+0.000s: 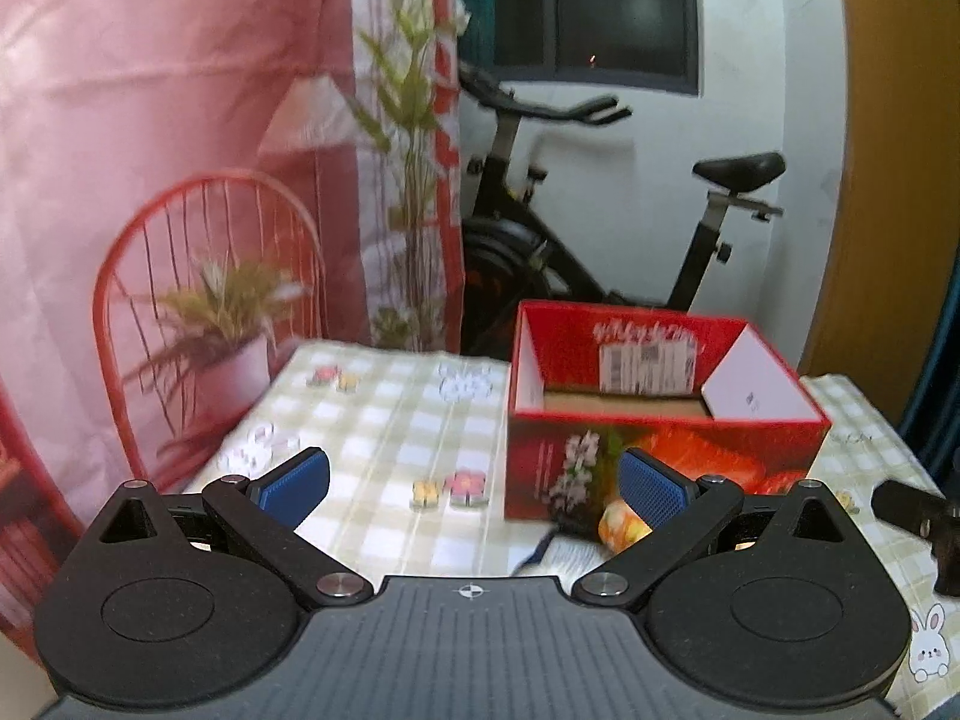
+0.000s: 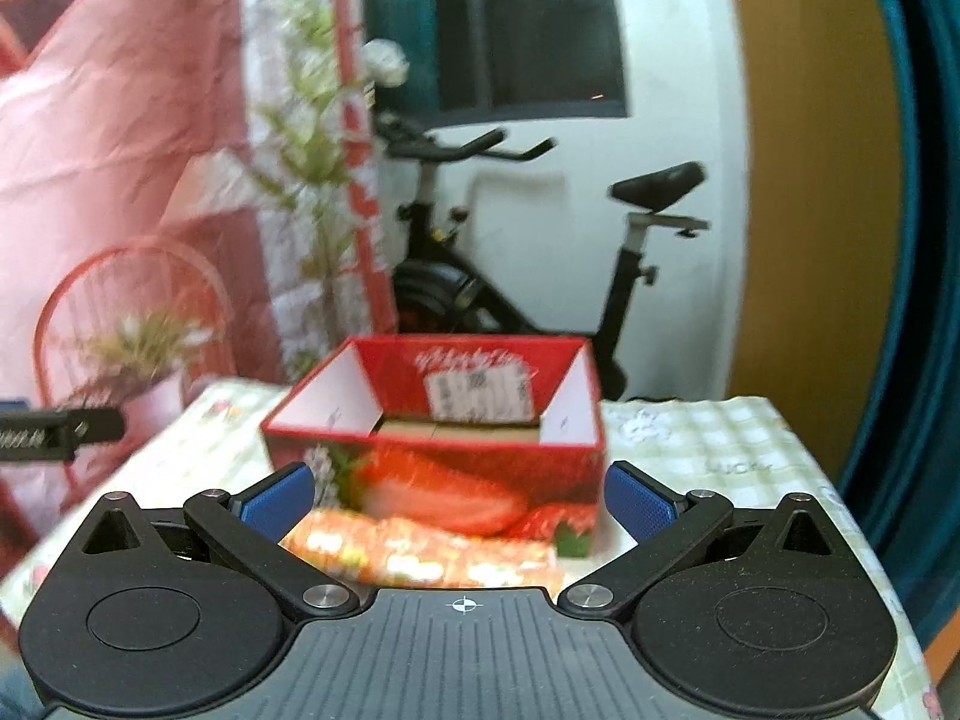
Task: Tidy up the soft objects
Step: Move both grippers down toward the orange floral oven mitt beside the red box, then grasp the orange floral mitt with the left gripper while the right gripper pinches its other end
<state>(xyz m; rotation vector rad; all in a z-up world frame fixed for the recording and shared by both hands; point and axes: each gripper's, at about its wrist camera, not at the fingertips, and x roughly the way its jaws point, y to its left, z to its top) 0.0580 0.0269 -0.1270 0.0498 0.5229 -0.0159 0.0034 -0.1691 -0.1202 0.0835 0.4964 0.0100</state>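
A red open box (image 1: 660,420) printed with strawberries stands on the checked tablecloth (image 1: 384,438); it also shows in the right wrist view (image 2: 444,438). An orange-yellow soft packet (image 2: 420,552) lies on the cloth in front of the box, and its end shows in the left wrist view (image 1: 621,525). My left gripper (image 1: 474,480) is open and empty, left of the packet. My right gripper (image 2: 459,504) is open, above and just behind the packet, not touching it.
An exercise bike (image 1: 600,210) stands behind the table against a white wall. A pink printed backdrop (image 1: 150,150) hangs at left. The other gripper shows at the right edge (image 1: 918,516) and at the left edge (image 2: 54,429). A paper (image 1: 564,549) lies near the packet.
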